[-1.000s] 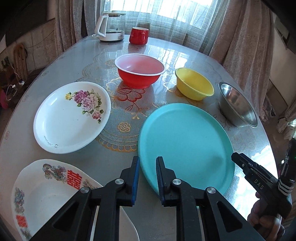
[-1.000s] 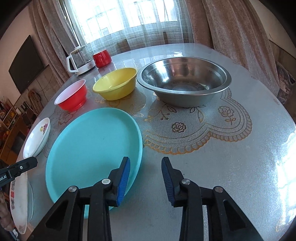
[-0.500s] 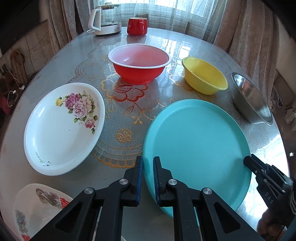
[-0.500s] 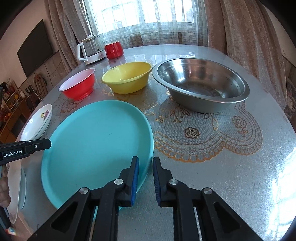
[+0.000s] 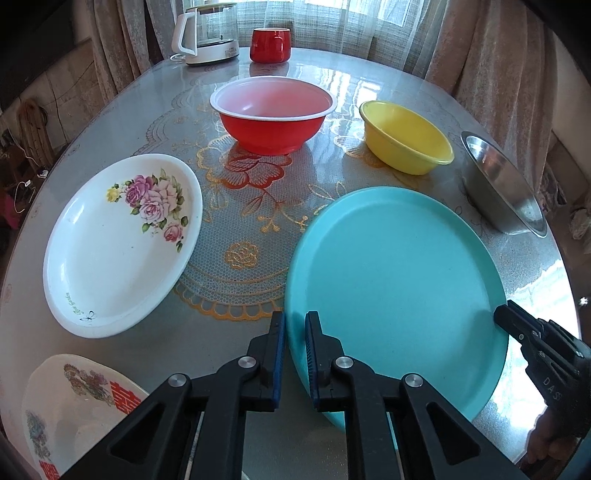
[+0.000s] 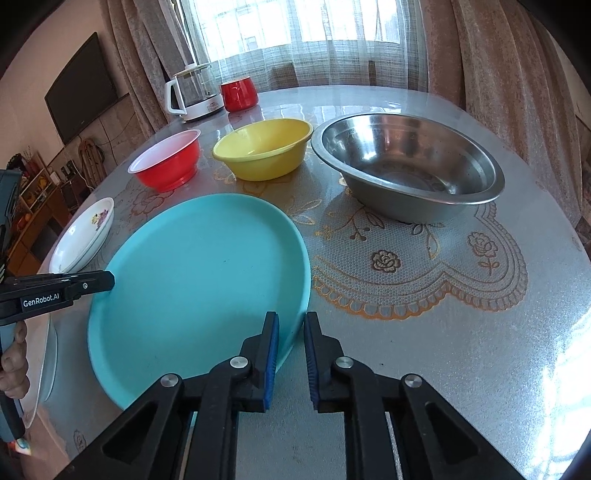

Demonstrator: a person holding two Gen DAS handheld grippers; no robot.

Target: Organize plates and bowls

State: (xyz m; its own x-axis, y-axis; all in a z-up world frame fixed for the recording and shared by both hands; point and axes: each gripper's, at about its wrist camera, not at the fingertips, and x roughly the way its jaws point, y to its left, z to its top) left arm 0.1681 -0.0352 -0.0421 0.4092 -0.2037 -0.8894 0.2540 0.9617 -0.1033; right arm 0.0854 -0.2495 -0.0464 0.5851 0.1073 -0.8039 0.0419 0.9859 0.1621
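A large turquoise plate (image 5: 399, 280) lies on the round table; it also shows in the right wrist view (image 6: 199, 273). My left gripper (image 5: 293, 343) is shut on the plate's near left rim. My right gripper (image 6: 290, 347) is shut on its near right rim, and it shows in the left wrist view (image 5: 532, 332). A white rose plate (image 5: 118, 243) lies left, a white plate with red characters (image 5: 74, 402) at the near left. A red bowl (image 5: 273, 114), a yellow bowl (image 5: 406, 136) and a steel bowl (image 6: 406, 166) stand behind.
A glass kettle (image 5: 208, 35) and a red mug (image 5: 269, 44) stand at the table's far edge by the curtains. A lace mat pattern (image 6: 417, 273) covers the tabletop. A TV (image 6: 85, 96) hangs on the left wall.
Both grippers moved in and narrowed from open onto the turquoise plate's near rim, left on the left side, right on the right side.
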